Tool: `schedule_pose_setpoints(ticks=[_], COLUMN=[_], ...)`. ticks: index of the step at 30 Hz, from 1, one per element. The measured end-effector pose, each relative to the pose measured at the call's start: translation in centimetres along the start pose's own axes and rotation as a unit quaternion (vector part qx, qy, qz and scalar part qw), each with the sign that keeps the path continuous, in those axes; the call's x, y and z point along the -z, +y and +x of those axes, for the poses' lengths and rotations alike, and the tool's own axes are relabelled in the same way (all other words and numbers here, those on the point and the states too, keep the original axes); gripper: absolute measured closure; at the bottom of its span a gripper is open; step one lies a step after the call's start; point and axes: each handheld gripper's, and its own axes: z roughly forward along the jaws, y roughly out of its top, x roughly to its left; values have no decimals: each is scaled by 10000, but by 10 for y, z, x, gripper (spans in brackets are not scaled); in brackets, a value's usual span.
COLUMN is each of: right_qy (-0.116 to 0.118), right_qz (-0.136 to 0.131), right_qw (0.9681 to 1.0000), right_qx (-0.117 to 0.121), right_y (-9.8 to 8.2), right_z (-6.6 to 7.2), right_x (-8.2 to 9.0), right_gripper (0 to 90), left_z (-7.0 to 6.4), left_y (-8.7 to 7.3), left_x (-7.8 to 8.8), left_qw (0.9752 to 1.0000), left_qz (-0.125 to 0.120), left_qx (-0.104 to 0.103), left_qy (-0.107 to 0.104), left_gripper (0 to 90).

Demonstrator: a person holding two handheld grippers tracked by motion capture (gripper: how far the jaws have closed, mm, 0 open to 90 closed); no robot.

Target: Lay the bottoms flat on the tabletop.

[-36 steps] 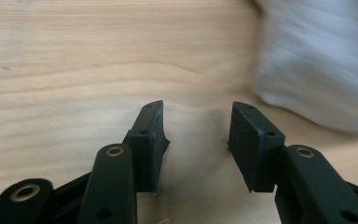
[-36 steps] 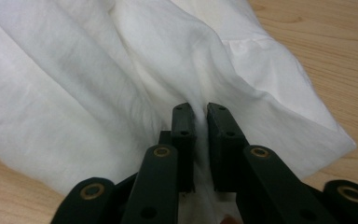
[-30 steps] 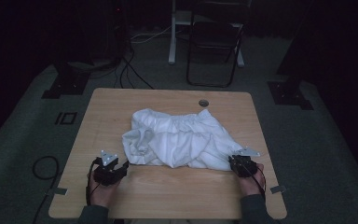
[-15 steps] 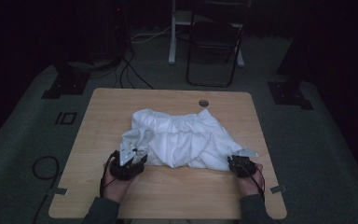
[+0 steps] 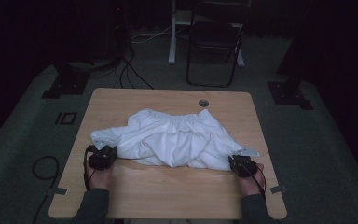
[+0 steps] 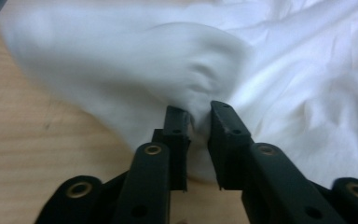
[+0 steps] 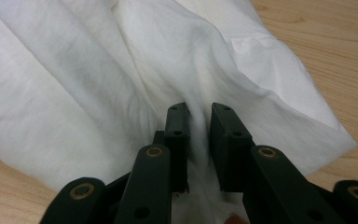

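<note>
A crumpled white cloth (image 5: 177, 137) lies across the middle of the wooden table (image 5: 168, 196). My left gripper (image 5: 105, 151) is at the cloth's near left corner. Its jaws have just been closing and now pinch a fold of the cloth (image 6: 284, 70) between the left gripper's (image 6: 199, 116) pads. At the near right corner my right gripper (image 5: 237, 160) is shut on the cloth's edge. The right gripper view has a ridge of the cloth (image 7: 74, 70) squeezed between the right gripper's (image 7: 199, 116) jaws. A hand holds each gripper from the table's front edge.
A round cable hole (image 5: 203, 102) sits near the table's far edge. Behind the table stand a dark folding chair (image 5: 213, 46) and a white post (image 5: 172, 32). Cables (image 5: 130, 70) and two black stand bases (image 5: 60, 86) (image 5: 289, 93) lie on the grey floor.
My left gripper reached right into the cloth, closed on it and drew back left, pulling the left corner out. The right gripper stayed put.
</note>
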Motion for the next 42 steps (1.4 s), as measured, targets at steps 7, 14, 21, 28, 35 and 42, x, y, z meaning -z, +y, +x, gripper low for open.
schedule_pose_setpoints(ticks=[7, 14, 21, 28, 35, 42], right_qy=[101, 408, 949, 1237, 1569, 1827], right_qz=[-356, -548, -569, -121, -206, -572], right_qw=[9992, 9974, 9938, 9921, 9869, 9800], right_qx=[126, 248, 41, 169, 303, 545], right_y=[10, 29, 61, 75, 63, 35], right_z=[5, 17, 21, 31, 31, 31], right_x=[15, 13, -6, -38, -15, 41], right_gripper=[699, 621, 457, 430, 842, 846], left_z=[-18, -31, -48, -59, -56, -44], left_y=[0, 20, 32, 25, 21, -3], left_x=[17, 8, -13, -43, -16, 33], left_qw=[9977, 9958, 9864, 9841, 9826, 9795], left_qz=[-220, -160, 68, 583, 417, 229], left_qx=[-443, -624, -851, -1065, -1144, -1259], left_qy=[-457, -657, -1402, -1299, -1404, -1558], left_gripper=[626, 494, 331, 426, 824, 833])
